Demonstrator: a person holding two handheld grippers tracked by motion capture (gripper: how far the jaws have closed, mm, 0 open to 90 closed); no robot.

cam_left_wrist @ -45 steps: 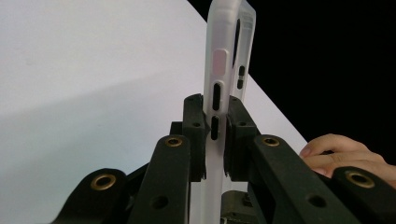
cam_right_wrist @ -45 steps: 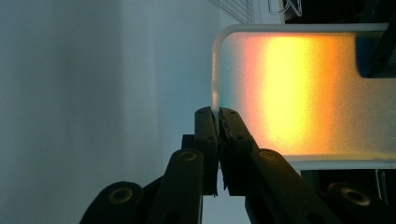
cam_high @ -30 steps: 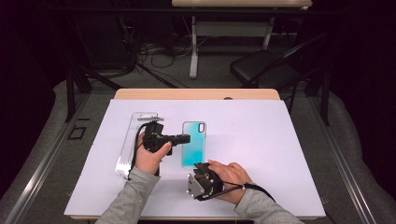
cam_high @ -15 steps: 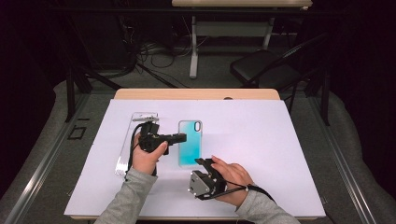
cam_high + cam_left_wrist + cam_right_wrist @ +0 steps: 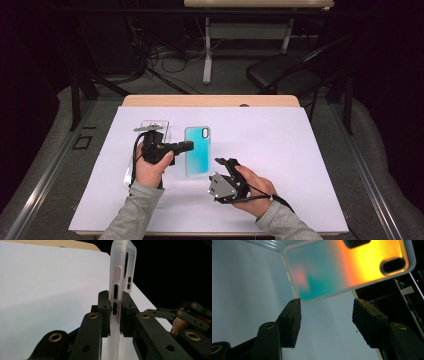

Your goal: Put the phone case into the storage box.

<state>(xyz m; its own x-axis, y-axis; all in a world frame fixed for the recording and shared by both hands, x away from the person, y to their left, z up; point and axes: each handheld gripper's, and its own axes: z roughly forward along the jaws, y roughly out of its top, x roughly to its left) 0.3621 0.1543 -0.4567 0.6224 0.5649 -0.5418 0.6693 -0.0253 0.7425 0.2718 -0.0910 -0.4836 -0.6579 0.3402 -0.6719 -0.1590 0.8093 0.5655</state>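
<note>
White sheeting covers the wooden table (image 5: 300,150) before a dark room; on it lies a clear plastic packaging box (image 5: 150,131), and beside that the teal iridescent translucent phone case (image 5: 197,150), which I judge light, flexible and slick, best pinched at a side rim; my left gripper (image 5: 115,312) clamps its long edge, forearm reaching forward; my right gripper (image 5: 325,320), jaws just opening and empty, sits near the case's lower end.

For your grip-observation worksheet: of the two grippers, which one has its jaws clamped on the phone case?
The left gripper: its pads pinch the phone case by its side edge. The right gripper has just been opening, with nothing between its jaws.
</note>
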